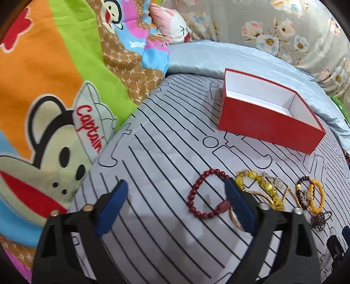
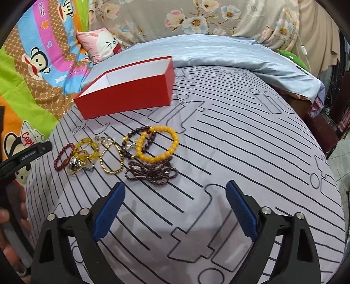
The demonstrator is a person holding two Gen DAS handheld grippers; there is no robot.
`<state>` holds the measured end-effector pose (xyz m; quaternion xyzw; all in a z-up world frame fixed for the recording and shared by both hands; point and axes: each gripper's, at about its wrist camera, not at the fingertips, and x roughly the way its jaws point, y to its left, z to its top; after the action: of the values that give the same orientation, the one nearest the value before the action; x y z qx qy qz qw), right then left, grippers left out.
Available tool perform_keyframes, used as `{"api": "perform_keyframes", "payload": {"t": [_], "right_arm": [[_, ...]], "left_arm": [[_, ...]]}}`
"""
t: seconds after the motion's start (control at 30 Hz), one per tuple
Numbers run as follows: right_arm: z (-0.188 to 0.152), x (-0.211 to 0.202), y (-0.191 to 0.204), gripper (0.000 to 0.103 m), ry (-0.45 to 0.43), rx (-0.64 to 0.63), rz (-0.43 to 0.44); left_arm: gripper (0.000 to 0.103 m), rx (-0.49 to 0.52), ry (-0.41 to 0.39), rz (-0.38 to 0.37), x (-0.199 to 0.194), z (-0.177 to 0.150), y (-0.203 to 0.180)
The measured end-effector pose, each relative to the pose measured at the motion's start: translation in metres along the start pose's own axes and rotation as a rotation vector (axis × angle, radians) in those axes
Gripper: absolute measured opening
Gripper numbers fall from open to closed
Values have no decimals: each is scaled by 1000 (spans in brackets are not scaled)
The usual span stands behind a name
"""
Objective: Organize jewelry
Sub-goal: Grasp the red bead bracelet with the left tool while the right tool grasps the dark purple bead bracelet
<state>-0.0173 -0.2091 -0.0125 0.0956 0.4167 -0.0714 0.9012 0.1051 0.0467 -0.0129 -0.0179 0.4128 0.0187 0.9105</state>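
An open red box (image 1: 269, 129) (image 2: 131, 96) with a white, empty inside stands on the striped grey bedsheet (image 1: 164, 153). Nearer lies a row of jewelry: a dark red bead bracelet (image 1: 189, 197) (image 2: 57, 161), a yellow crystal bracelet (image 1: 247, 177) (image 2: 86, 142), a gold chain bracelet (image 2: 109, 171), an orange-yellow bead bracelet (image 2: 176, 139) (image 1: 321, 190) and a dark garnet bead string (image 2: 151, 170) (image 1: 319, 220). My left gripper (image 1: 175, 183) is open; its right finger (image 1: 238, 203) overlaps the red bracelet's right side. My right gripper (image 2: 175, 184) is open and empty, just short of the garnet string.
A bright cartoon monkey blanket (image 1: 43, 87) rises on the left. A pink pillow (image 1: 172, 28), a light blue satin quilt (image 1: 218, 56) and floral cloth (image 2: 196, 17) lie behind the box. The bed's edge and tiled floor (image 2: 341, 157) are on the right. A hand (image 2: 4, 218) shows at far left.
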Motion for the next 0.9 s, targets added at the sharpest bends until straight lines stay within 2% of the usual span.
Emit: {"api": "perform_keyframes", "payload": {"t": [0.07,0.2,0.27,0.33,0.43,0.63,0.8,0.9], "right_arm": [[0,3,3,84,6,-7,5],[2,7,7,82,12,-12,8],[2,9,7,82,15,-14,7],[3,12,8,79,20,-12,9],[5,16,7,74,31,-1,19],[9,21,10,58,41,10,48],[17,27,8,54,38,41,86],[18,34,10,36,54,35,96]], "left_arm": [[65,2,19,-21,8,0,-1],[52,7,54,-56,22,-2,-4],[35,13,77,-76,28,-4,-6],[31,16,82,-86,31,-6,-7],[9,39,79,-93,30,-9,-12],[7,27,84,-124,20,-14,-12],[7,4,72,-151,2,-17,-7],[7,1,67,-161,-7,-20,-7]]}}
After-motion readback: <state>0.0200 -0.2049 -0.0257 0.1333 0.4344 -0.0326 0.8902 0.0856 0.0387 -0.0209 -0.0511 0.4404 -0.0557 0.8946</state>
